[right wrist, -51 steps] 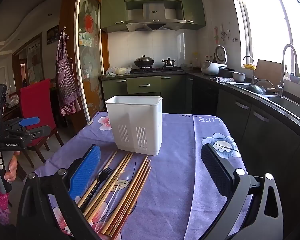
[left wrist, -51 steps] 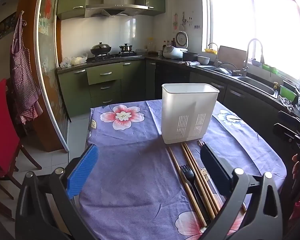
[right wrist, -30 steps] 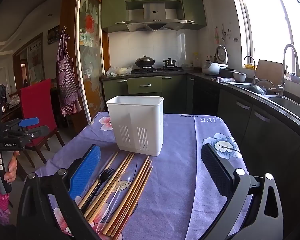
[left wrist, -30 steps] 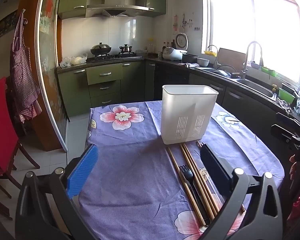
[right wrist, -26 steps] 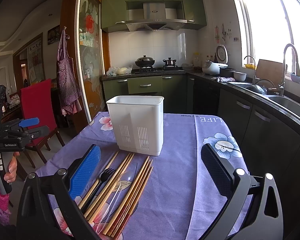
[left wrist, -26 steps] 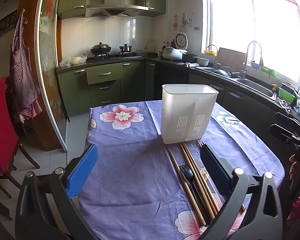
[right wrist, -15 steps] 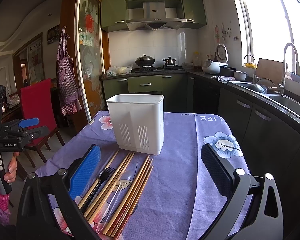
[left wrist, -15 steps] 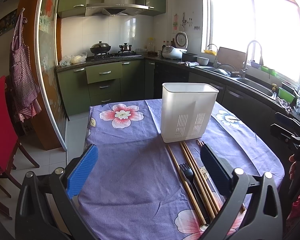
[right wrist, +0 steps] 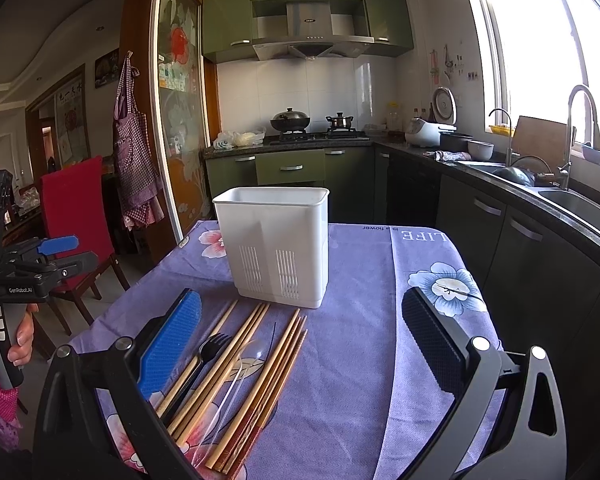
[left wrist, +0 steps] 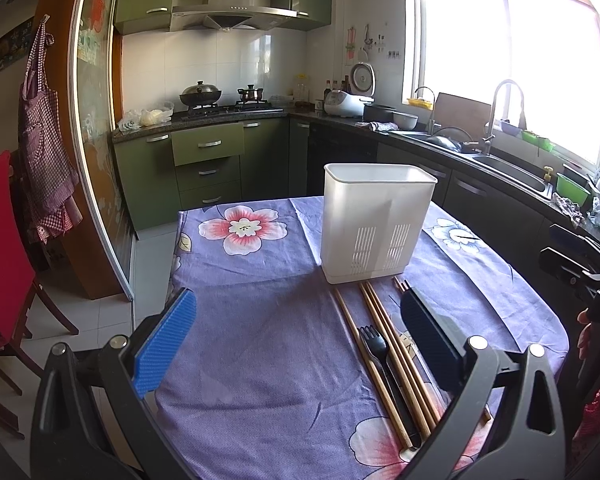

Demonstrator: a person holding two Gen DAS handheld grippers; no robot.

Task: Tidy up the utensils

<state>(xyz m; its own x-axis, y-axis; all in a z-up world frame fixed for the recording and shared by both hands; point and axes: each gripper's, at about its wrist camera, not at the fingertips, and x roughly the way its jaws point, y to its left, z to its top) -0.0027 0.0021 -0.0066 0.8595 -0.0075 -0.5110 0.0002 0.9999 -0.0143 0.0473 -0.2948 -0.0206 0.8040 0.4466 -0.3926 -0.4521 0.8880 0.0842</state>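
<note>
A white slotted utensil holder (left wrist: 376, 228) (right wrist: 278, 244) stands upright on the purple flowered tablecloth (left wrist: 260, 320) (right wrist: 360, 320). In front of it lie several wooden chopsticks (left wrist: 384, 336) (right wrist: 260, 364), a black plastic fork (left wrist: 374, 344) (right wrist: 212, 348) and a clear plastic spoon (right wrist: 236, 376). My left gripper (left wrist: 296, 340) hovers open above the cloth, left of the utensils. My right gripper (right wrist: 300, 340) is open too, held above the chopsticks. Nothing sits between either pair of fingers. The left gripper (right wrist: 60, 256) also shows in the right wrist view, held by a hand (right wrist: 20, 336).
A red chair (left wrist: 0, 264) (right wrist: 76, 208) stands left of the table. Green kitchen cabinets (left wrist: 208, 160), a stove with a wok (right wrist: 290, 120) and a sink counter (right wrist: 560, 196) lie behind and to the right. The table's right edge (left wrist: 540, 300) is near the right gripper's handle (left wrist: 580, 272).
Both views have drifted only slightly; the holder and utensils lie as before, and both grippers stay open.
</note>
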